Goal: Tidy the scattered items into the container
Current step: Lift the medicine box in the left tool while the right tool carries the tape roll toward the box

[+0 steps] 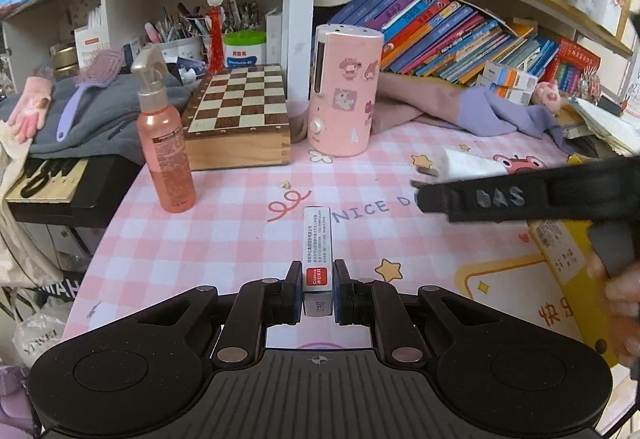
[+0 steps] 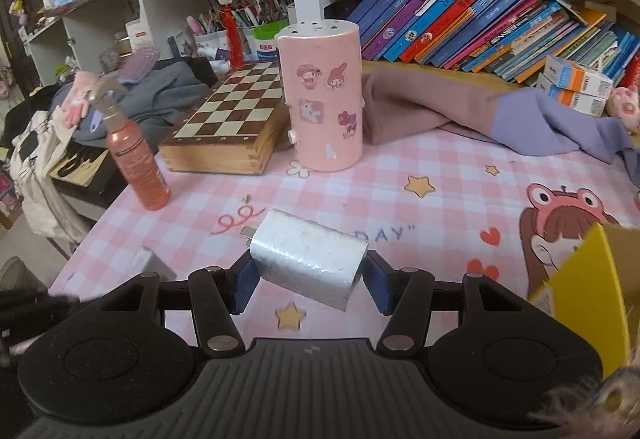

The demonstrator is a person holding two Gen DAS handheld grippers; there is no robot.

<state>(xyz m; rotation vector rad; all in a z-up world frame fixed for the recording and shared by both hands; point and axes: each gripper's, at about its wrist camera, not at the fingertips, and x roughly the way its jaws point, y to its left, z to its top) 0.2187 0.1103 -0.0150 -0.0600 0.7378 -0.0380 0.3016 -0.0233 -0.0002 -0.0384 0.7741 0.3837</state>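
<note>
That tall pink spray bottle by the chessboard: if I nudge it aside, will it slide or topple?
Probably topple. The spray bottle stands upright, tall and narrow on a small base. Its smooth plastic body looks slippery, so push low. It stands close beside the chessboard box, leaving little room that way.

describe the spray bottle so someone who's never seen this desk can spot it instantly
Start at the wooden chessboard box at the back of the pink checked desk mat. Just left of its front corner, near the mat's left edge, the spray bottle stands upright. It is the only slim, translucent salmon-pink bottle with a trigger nozzle; the pink cylinder on the box's other side is fatter, opaque and stickered.
</note>
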